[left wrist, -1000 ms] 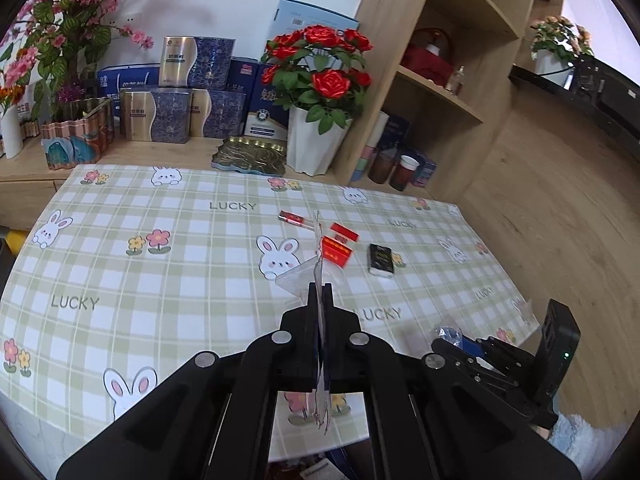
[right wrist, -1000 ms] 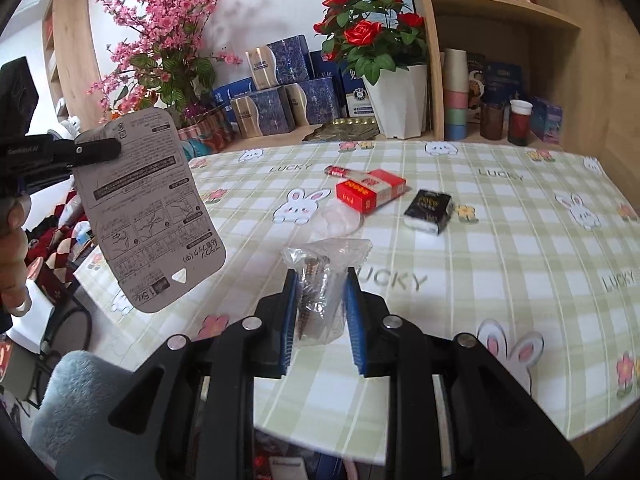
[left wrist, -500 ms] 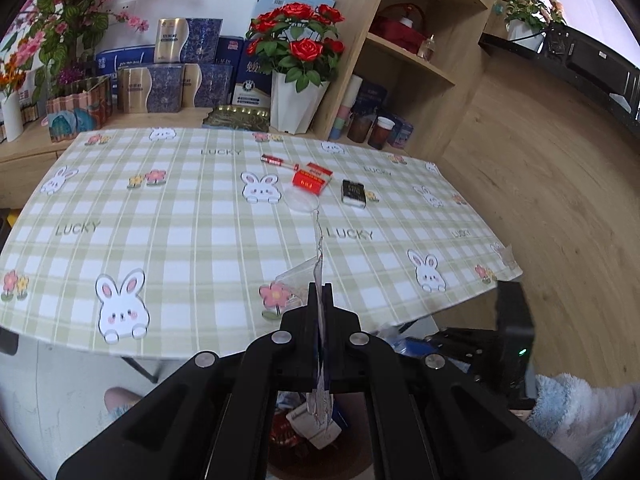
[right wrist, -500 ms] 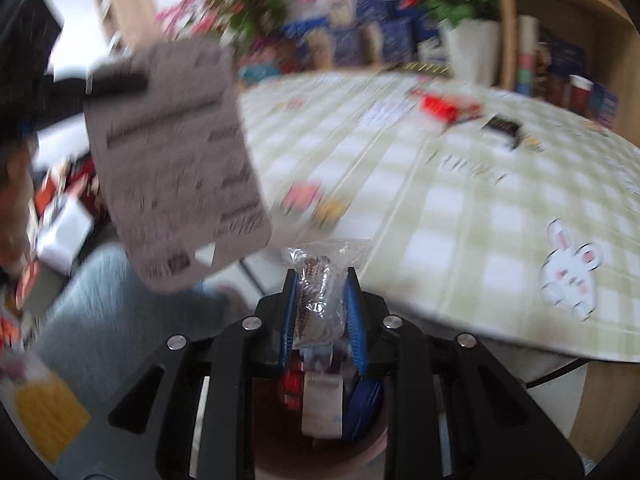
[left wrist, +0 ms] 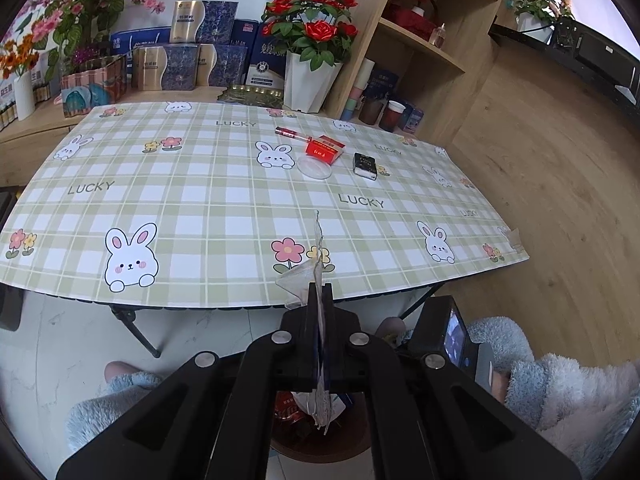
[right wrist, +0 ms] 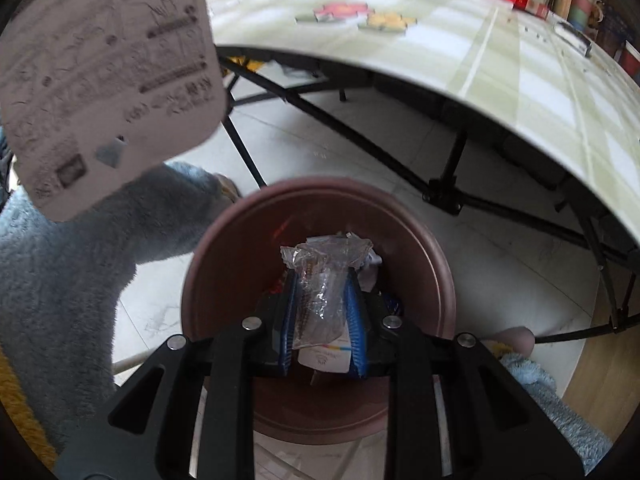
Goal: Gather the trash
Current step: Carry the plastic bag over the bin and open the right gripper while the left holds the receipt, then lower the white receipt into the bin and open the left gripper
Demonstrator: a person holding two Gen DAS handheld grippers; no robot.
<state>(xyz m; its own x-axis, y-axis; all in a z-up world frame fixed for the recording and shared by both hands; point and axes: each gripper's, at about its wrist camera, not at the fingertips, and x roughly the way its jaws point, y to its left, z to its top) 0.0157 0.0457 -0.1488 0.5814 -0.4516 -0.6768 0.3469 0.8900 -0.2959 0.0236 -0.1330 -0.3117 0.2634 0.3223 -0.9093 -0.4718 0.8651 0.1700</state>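
Note:
My left gripper (left wrist: pixel 319 294) is shut on a thin packaging card with a clear blister (left wrist: pixel 318 256), seen edge-on in front of the table's near edge. The same card's printed back (right wrist: pixel 108 80) fills the upper left of the right wrist view. My right gripper (right wrist: pixel 320 280) points steeply down and is shut on a small clear plastic bag of screws (right wrist: pixel 320 266), right over the brown round bin (right wrist: pixel 320 186) on the floor. Paper and wrappers lie in the bin. It also shows below the left gripper as the bin (left wrist: pixel 320 446).
On the checked tablecloth (left wrist: pixel 200 208) lie a red pack (left wrist: pixel 324 148), a black box (left wrist: pixel 365 165), a clear round lid (left wrist: pixel 314 168) and a red tube (left wrist: pixel 292 133). The table's black folding legs (right wrist: pixel 444 196) stand near the bin. A person's fluffy blue sleeves (right wrist: pixel 60 280) flank it.
Both grippers have drawn back off the table and dropped over the bin. The right one has tipped steeply down with the bag. Both grips are unchanged.

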